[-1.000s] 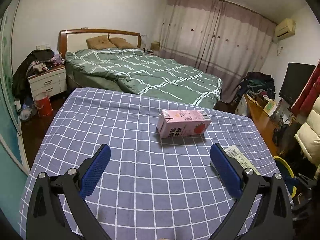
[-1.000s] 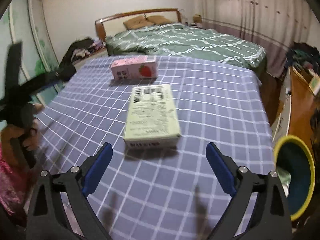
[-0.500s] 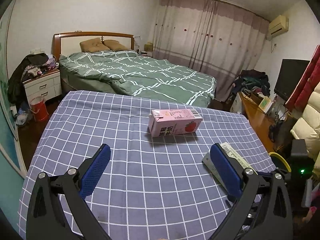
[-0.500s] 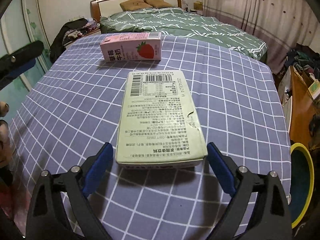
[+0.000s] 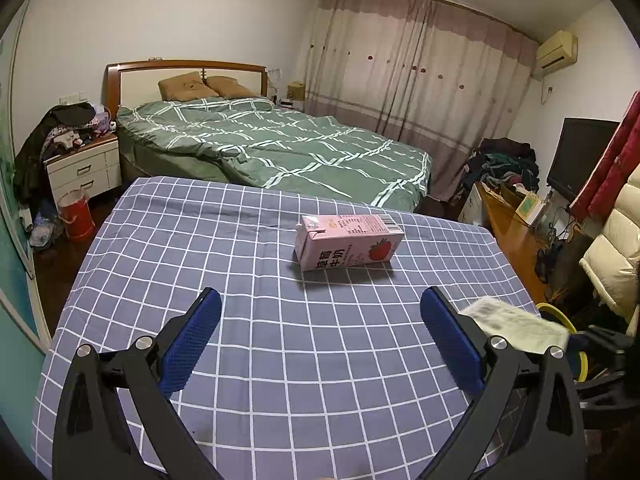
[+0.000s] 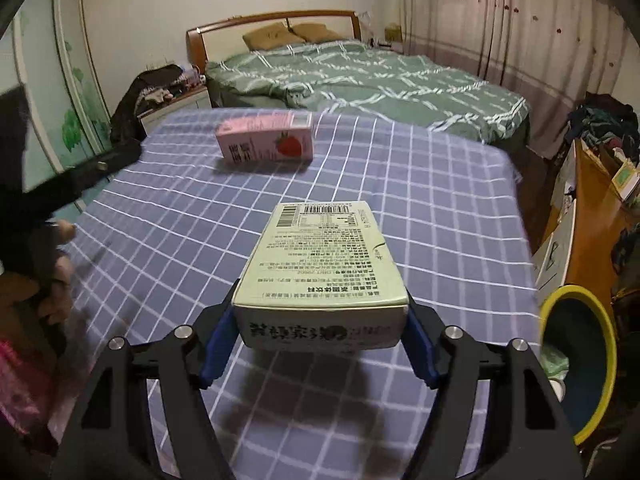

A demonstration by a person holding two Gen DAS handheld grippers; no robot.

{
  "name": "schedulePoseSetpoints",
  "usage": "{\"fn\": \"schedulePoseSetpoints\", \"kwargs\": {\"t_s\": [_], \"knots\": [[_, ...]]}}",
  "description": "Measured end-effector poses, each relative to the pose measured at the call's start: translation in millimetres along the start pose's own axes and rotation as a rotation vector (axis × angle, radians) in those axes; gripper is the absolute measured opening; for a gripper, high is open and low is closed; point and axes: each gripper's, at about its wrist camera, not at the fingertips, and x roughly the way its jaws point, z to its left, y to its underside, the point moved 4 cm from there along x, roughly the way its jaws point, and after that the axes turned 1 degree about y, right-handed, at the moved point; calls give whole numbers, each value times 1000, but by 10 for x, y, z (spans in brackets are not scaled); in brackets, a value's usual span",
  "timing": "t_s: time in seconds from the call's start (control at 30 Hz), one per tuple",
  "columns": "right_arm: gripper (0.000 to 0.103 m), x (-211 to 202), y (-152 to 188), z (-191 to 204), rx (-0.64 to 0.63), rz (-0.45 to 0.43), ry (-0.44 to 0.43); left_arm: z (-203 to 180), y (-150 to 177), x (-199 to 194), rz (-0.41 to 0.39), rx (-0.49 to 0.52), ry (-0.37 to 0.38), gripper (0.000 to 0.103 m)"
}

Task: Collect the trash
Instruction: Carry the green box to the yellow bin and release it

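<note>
— Bedroom, this is: a big bed point(image 5: 280, 148) with a green checked quilt at the back, long curtains point(image 5: 408, 68) beside it, and up front a table under a blue checked cloth point(image 5: 240, 248) where the rubbish lies.

— And what's been picked up?

— The right gripper point(image 6: 316, 344) has its blue pads pressed against both sides of a pale green box point(image 6: 320, 264), clamped at the near end. The box juts out forward past the fingertips and looks lifted off the cloth, judging by the shadow beneath it.

— Will it hold like that?

— I'd say so. It looks like thin cardboard, flat and light, probably empty. Stiff enough across its width to take a squeeze, though a hard pinch could cave the sides. Held at one end, the far end may droop or swing, so a steady carry suits it.

— Where does it go?

— A bin with a yellow rim point(image 6: 600, 344) stands off the table's edge, to the right of the fingers, with some rubbish already inside.

— And the other one?

— The left gripper point(image 5: 320, 344) hangs with its fingers spread wide, holding nothing. Ahead of them, slightly toward the right finger, a pink strawberry milk carton point(image 5: 348, 242) lies on its side on the cloth, well clear of the pads. Waxy-looking card, so perhaps a bit slippery; I'd take it across the two long flat faces, near the middle.
</note>
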Motion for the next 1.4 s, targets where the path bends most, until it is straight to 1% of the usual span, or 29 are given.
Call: {"fn": "schedulePoseSetpoints", "kwargs": {"t_s": [0.2,0.3,0.4,0.53,0.63,0.73,0.8,0.9,1.0,1.1,1.23,1.33,1.4], "knots": [[67,-476,39,-83,-5,-46,-2,-2,12,3,1,-3,3,98],[68,-629,87,-125,-7,-43,-6,-4,12,5,3,-3,3,98],[68,-707,169,-158,-30,-7,5,-6,16,-1,3,-3,5,98],[68,-734,318,-184,-69,70,17,-32,31,7,9,-3,15,98],[67,-763,373,-255,-68,81,42,-52,34,12,10,-1,22,98],[67,-809,368,-472,-6,54,76,-75,45,11,8,9,21,98],[67,-842,371,-690,58,32,105,-80,49,19,15,8,28,98],[67,-886,425,-1115,180,0,166,-107,72,51,39,8,54,98],[67,-881,555,-1564,295,-13,241,-150,99,93,62,9,78,98],[67,-806,723,-1947,381,-1,310,-171,111,141,94,-4,97,98],[68,-662,897,-2313,463,18,344,-211,79,195,128,-14,126,98],[68,-540,1005,-2546,512,35,361,-278,37,251,146,26,122,98],[71,-437,1083,-2666,535,56,374,-318,18,306,160,55,126,98]]}}
